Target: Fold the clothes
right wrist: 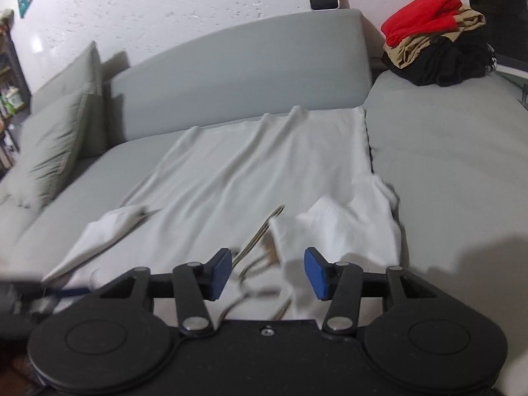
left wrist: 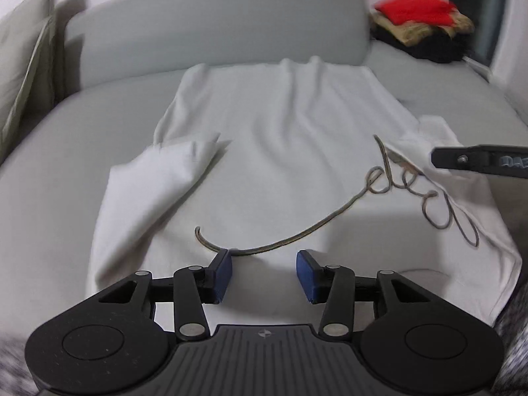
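Nearest, the left gripper (left wrist: 264, 272) hovers over the near part of a white cotton T-shirt (left wrist: 280, 151) spread flat on a grey sofa seat (left wrist: 66, 138) — its blue pads (left wrist: 221, 274) stand apart with nothing between them. The right gripper (right wrist: 266, 272) is likewise spread and empty above the shirt's right sleeve (right wrist: 346, 224). A cursive grey script print (left wrist: 412, 191) runs across the fabric, while the left sleeve (left wrist: 158, 178) lies folded inward. Beyond, the shirt's far edge reaches the grey backrest (left wrist: 214, 23). Furthest off — at the right — sits a pile of red, tan and black clothes (right wrist: 435, 39); olive cushions (right wrist: 56, 145) lean at the left.
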`<state>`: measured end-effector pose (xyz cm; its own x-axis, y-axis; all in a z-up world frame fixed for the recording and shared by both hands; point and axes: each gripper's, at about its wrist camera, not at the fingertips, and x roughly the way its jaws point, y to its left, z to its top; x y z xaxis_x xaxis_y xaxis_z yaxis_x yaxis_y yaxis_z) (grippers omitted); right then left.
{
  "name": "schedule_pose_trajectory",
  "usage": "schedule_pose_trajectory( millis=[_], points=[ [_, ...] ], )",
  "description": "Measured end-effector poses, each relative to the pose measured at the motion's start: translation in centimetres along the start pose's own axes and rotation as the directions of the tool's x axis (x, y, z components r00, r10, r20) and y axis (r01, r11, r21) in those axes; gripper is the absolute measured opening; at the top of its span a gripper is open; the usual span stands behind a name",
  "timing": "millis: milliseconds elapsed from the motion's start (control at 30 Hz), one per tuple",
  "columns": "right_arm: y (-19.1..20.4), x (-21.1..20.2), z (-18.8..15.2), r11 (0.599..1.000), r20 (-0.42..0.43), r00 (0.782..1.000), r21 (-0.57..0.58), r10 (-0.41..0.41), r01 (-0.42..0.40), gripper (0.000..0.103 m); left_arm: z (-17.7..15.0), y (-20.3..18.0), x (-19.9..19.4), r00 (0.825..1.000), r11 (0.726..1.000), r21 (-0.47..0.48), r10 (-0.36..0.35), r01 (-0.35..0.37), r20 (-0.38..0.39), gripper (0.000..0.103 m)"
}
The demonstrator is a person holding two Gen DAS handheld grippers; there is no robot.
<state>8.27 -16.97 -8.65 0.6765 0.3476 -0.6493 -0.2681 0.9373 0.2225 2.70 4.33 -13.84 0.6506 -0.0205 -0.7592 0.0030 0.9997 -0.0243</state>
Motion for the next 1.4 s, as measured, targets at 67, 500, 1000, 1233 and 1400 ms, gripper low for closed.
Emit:
schedule_pose_trajectory(
  millis=[67, 500, 1000, 1233, 1400],
  points=[
    [0.1, 2.8, 0.0, 1.000, -0.027, 0.999, -0.004, -0.022, 0.022, 0.048, 0.0, -0.1, -0.1, 1.000, 1.000, 0.017, 0.000, -0.001, 0.001, 0.048],
    [-8.5, -3.4, 1.4, 0.910, 0.109, 0.974, 0.390, -0.197, 0.141, 0.003, -0.2, 0.2, -0.2, 1.000, 1.000, 0.015, 0.024, -0.025, 0.014, 0.058],
    [-12.0, -9.7, -2.2, 0.775, 0.028, 0.881, 0.490, -0.472, 0.399, 0.057, -1.1, -1.3, -1.7, 0.988, 0.984, 0.118, 0.122, -0.132, 0.090, 0.058],
    [-3.9, -5.0, -2.8, 0.942, 0.064, 0.989, 0.302, 0.135, -0.148, 0.061, -1.8, -0.4, -7.1, 0.954, 0.977, 0.126, 0.133, -0.172, 0.270, 0.060],
    [-1.9, 0.7, -4.5, 0.901, -0.098, 0.925, 0.288, 0.366, -0.326, 0.050, -1.3, 7.2, -7.7, 0.964, 0.972, -0.153, 0.203, -0.177, 0.174, 0.063]
  ],
)
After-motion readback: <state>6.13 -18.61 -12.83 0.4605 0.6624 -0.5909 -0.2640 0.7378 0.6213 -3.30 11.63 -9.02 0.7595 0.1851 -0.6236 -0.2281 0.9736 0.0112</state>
